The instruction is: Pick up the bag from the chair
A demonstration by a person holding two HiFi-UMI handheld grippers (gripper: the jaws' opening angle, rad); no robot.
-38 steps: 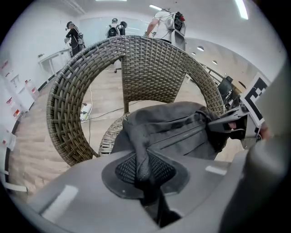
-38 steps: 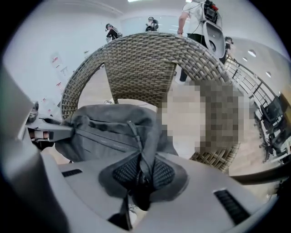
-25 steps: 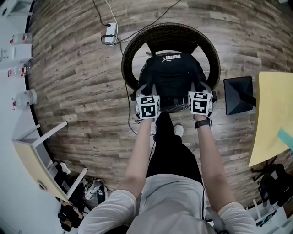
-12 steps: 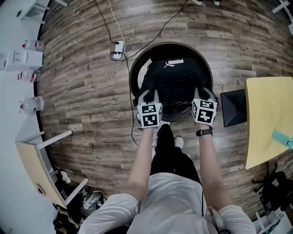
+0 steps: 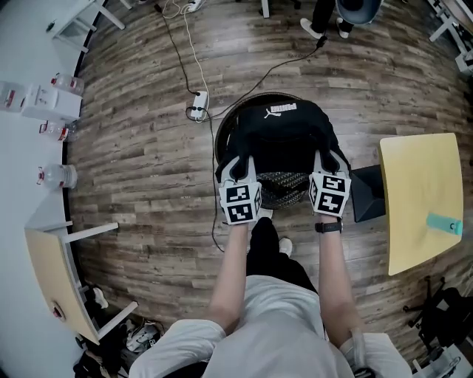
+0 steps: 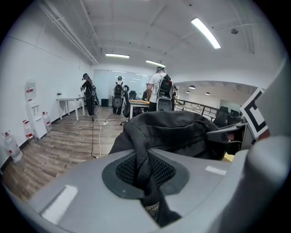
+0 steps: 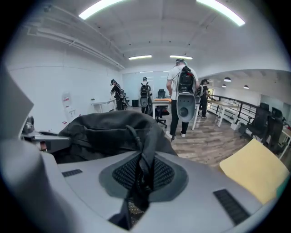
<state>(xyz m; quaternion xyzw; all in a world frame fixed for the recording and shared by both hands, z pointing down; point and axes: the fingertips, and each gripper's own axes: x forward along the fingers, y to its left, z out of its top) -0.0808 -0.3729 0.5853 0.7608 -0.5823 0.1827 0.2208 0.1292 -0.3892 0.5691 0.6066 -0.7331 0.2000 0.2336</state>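
Left hand-held gripper [image 5: 238, 164] and right hand-held gripper [image 5: 329, 161] are each clamped on a soft strap [image 6: 138, 150] of the bag [image 5: 284, 133], at 12 o'clock over the chair [image 5: 284, 184]; it seems limp, maybe heavy, so the straps hold best.

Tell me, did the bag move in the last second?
Yes. The bag has lifted toward the camera, now covering most of the chair rim.

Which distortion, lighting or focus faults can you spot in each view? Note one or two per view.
Head view: strong fisheye, floorboards curve round the chair; the black bag shows little detail. Left gripper view: dark corners, ceiling lights blown out, near jaws soft. Right gripper view: the same, light strips glaring at top.
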